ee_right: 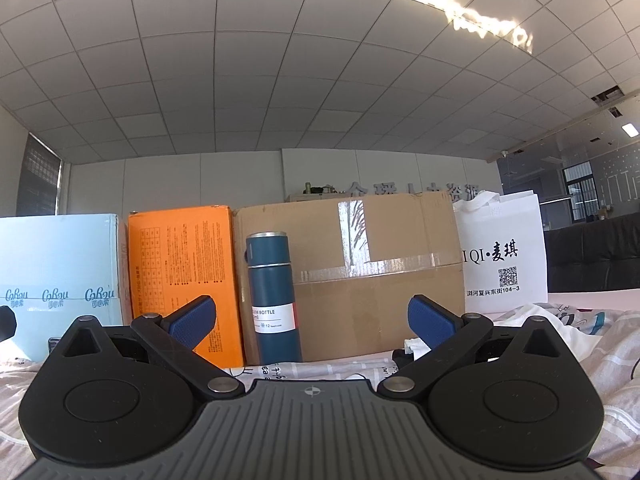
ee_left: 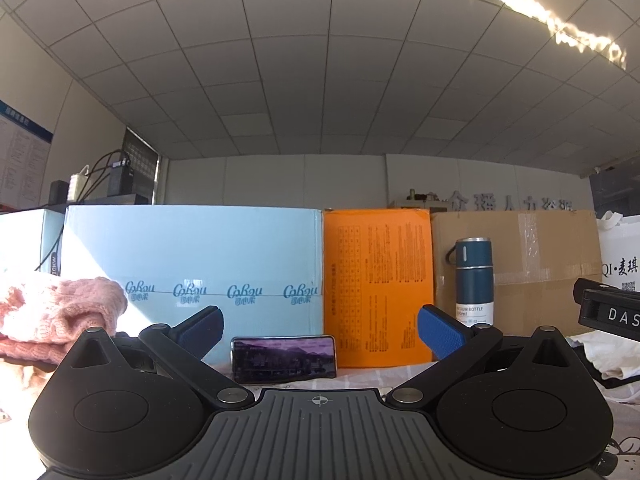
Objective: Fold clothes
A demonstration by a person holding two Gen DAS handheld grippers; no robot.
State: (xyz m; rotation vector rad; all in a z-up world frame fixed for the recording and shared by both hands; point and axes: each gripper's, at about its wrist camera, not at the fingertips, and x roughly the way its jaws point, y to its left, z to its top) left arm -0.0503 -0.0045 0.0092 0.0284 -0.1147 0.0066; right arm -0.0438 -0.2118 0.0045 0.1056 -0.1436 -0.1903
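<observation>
My left gripper (ee_left: 320,328) is open and empty, held level just above a patterned sheet (ee_left: 360,376), its jaws wide apart. A pink knitted garment (ee_left: 56,312) lies in a heap to its left. White and dark clothes (ee_left: 600,356) lie to its right. My right gripper (ee_right: 312,320) is open and empty too, with its jaws wide apart. A pale printed garment (ee_right: 560,324) lies crumpled to its right on the sheet (ee_right: 320,368). The other gripper's black body (ee_left: 608,312) shows at the right edge of the left wrist view.
A row stands at the back: light blue box (ee_left: 192,260), orange box (ee_left: 376,280), taped cardboard box (ee_right: 360,272), white bag (ee_right: 504,260). A dark blue vacuum bottle (ee_right: 274,296) stands before the boxes. A phone (ee_left: 284,358) leans on the blue box.
</observation>
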